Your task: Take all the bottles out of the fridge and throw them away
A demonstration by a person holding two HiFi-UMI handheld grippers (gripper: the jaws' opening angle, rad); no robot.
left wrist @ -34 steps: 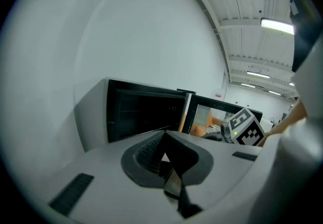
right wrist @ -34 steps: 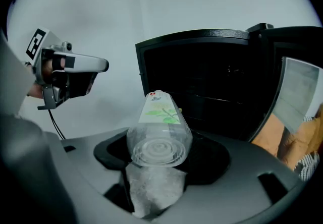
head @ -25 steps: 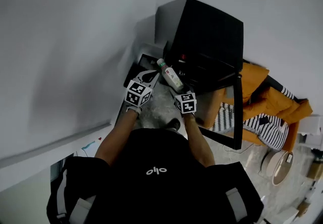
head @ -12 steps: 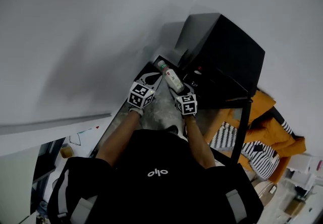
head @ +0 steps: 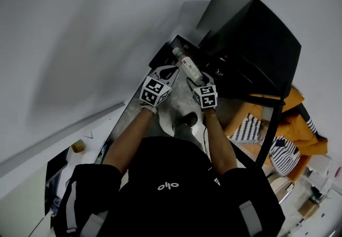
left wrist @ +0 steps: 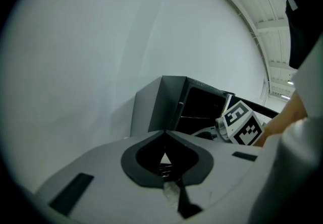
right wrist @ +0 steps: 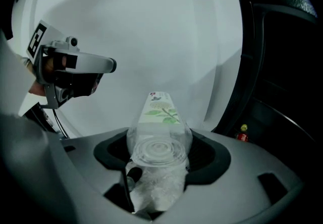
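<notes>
Closest in, the left gripper point(left wrist: 165, 140) has its jaws fully together with nothing in them, parked just left of the right gripper point(right wrist: 159, 155), so it's no backup if anything slips. The right one is clamped on the bottom end of a clear plastic bottle with a white leafy label and a green cap point(head: 187, 65), and the whole body pokes out past the jaws, cap end farthest away. That's my main worry: it's thin, see-through plastic held only by the base, so a quick swing or wrist roll could lever it loose, and a hard squeeze could buckle it and pop it out. The bottle is out in the open, just in front of and left of the big black fridge point(head: 251, 33), whose door hangs open on the right. Turning that way could clip the door edge. There's a dark boxy thing point(head: 163, 55) right against the fridge's left side, but I honestly can't tell if it's the bin, so a blind toss could miss. Deeper in, low inside the fridge, a small red bottle with a yellow cap point(right wrist: 242, 136) is waiting, so the job isn't done. Behind it all is a plain grey wall point(head: 80, 28) that a hard throw would bounce off.
</notes>
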